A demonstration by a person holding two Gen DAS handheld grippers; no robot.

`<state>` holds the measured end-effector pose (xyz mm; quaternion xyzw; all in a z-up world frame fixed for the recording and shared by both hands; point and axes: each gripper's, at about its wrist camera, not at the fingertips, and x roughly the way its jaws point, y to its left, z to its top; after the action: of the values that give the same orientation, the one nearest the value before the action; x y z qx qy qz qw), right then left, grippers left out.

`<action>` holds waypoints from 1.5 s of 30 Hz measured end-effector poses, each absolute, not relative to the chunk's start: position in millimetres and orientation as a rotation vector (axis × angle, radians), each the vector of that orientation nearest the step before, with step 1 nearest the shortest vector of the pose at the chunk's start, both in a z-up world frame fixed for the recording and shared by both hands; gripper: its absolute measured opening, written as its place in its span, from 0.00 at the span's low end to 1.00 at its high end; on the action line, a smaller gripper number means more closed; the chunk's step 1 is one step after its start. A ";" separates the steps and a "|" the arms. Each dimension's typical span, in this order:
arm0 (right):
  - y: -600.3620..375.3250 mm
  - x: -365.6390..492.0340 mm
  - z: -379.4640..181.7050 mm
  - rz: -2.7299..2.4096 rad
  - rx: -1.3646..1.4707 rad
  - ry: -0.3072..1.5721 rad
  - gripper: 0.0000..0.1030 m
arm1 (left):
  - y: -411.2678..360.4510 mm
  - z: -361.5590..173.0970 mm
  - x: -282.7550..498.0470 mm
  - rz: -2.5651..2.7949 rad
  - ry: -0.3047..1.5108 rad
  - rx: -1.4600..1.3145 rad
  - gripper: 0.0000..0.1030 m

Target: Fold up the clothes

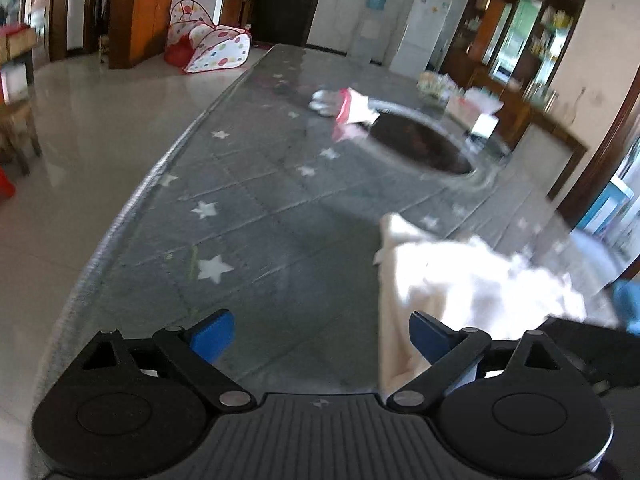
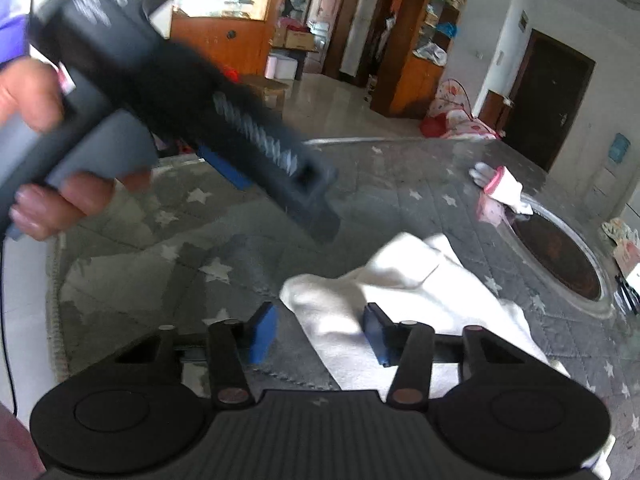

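A white garment (image 2: 400, 288) lies crumpled on the grey star-patterned table cover (image 2: 180, 240). My right gripper (image 2: 320, 334) hovers over its near left corner, jaws partly apart. The corner lies between the blue pads (image 2: 262, 336), and they do not press on it. In the left wrist view the same white garment (image 1: 460, 280) sits to the right of my left gripper (image 1: 322, 338), which is open wide with only the table cover between its fingers. In the right wrist view a hand (image 2: 60, 196) holds the left gripper's body at the upper left.
A small pink-and-white garment (image 1: 352, 108) lies farther back beside a dark round inset (image 1: 420, 144) in the table. The table's left edge (image 1: 132, 200) drops to a tiled floor. Boxes and packets (image 1: 472, 104) sit at the far right. Cabinets and a play tent stand behind.
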<state>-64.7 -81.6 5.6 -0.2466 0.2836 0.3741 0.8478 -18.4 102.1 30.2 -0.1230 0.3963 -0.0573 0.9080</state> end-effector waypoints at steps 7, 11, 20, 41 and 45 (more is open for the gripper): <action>-99.3 -48.7 16.2 0.774 -0.358 0.628 0.16 | 103.3 26.1 -9.6 -0.171 0.831 -0.397 0.96; -115.0 -42.2 29.4 0.780 -0.241 0.637 0.15 | 104.0 19.8 -2.0 -0.224 0.850 -0.535 0.96; -133.4 -48.8 42.2 0.819 -0.141 0.622 0.12 | 93.0 -1.1 16.3 -0.310 0.920 -0.736 0.82; -205.3 -46.2 47.5 0.655 -0.111 0.611 0.35 | 83.8 -19.2 13.1 -0.277 0.937 -0.798 0.21; -246.9 -24.7 35.6 0.468 -0.094 0.657 0.40 | 79.8 -16.8 13.2 -0.271 0.936 -0.766 0.21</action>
<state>-24.7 -246.9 35.6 -0.0459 0.3194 0.2279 0.9187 13.2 79.8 -16.8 -0.3590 0.4387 -0.1268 0.8140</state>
